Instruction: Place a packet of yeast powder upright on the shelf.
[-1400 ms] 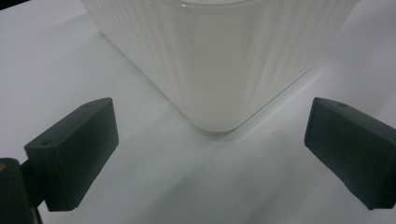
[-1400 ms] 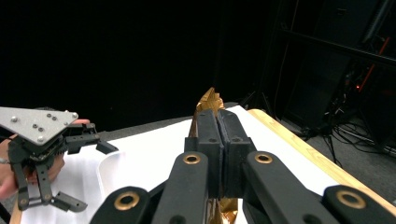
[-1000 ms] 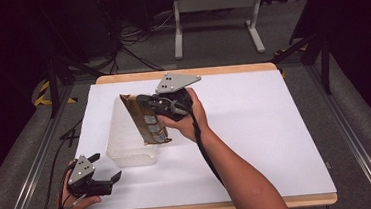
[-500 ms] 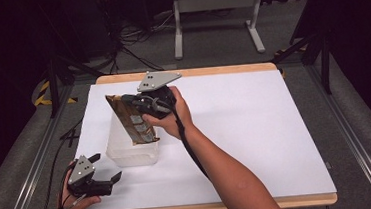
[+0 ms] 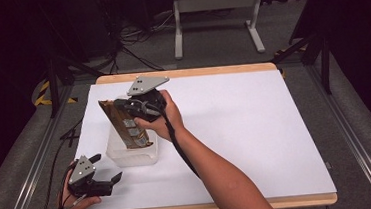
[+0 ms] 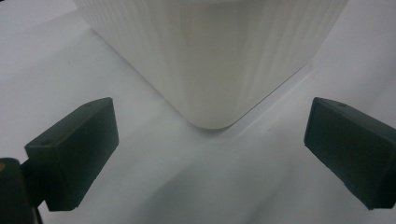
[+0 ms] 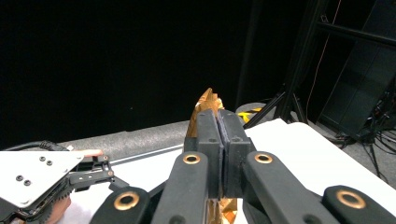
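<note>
Gold-brown foil of a snack packet (image 5: pixel 126 125) is pinched flat by the right gripper (image 5: pixel 133 114) and held tilted above the translucent tub (image 5: pixel 132 151) on the table (image 5: pixel 255 124) — it could catch the rim and tip the unbraced tub, since the left gripper (image 5: pixel 100 172) rests wide, holding nothing.

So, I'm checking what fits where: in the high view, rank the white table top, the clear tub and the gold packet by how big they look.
1. White table top, by far the largest.
2. Clear tub.
3. Gold packet; it looks close to the tub, and being raised toward the camera makes this order unsure.
</note>
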